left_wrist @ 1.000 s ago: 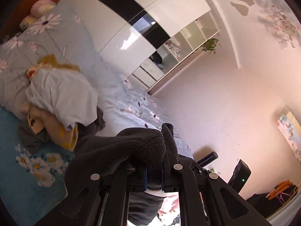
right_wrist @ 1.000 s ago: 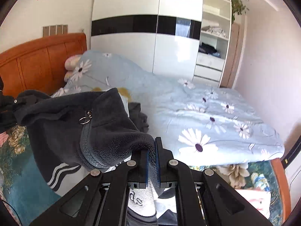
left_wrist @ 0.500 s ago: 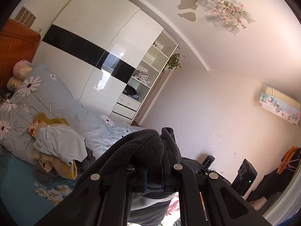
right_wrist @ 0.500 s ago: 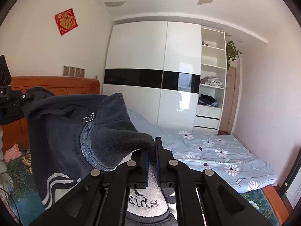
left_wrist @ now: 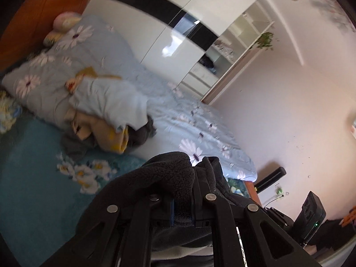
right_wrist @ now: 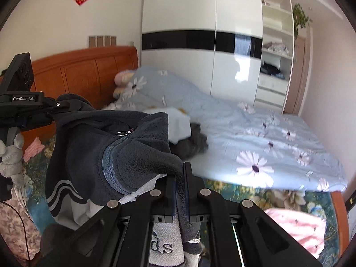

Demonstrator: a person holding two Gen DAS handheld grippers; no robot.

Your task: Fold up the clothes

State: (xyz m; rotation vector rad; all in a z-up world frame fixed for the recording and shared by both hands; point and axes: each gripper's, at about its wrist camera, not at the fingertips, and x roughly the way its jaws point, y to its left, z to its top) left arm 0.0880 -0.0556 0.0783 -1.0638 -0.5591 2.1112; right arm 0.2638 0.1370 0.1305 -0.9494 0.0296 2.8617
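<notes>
- Left: the left gripper [right_wrist: 50, 111], carried by a gloved hand [right_wrist: 11, 155], is clamped on one upper edge of a dark fleece jacket [right_wrist: 93, 146], which hangs in the air above the bed [right_wrist: 278, 138].
- Centre: the jacket's zipper [right_wrist: 106, 166] is partly open, a white lining showing below; a pile of unfolded clothes [left_wrist: 106, 106] lies on the floral duvet behind.
- Right: the right gripper [right_wrist: 180, 191] is pinched shut on a thin fold of the same jacket.
- Risk: the right-hand bite looks shallow, so a sharp shake could pull the fleece free. If the jacket is laid too near the pile it may land on those clothes, and the loose front could bunch and spoil the fold.
</notes>
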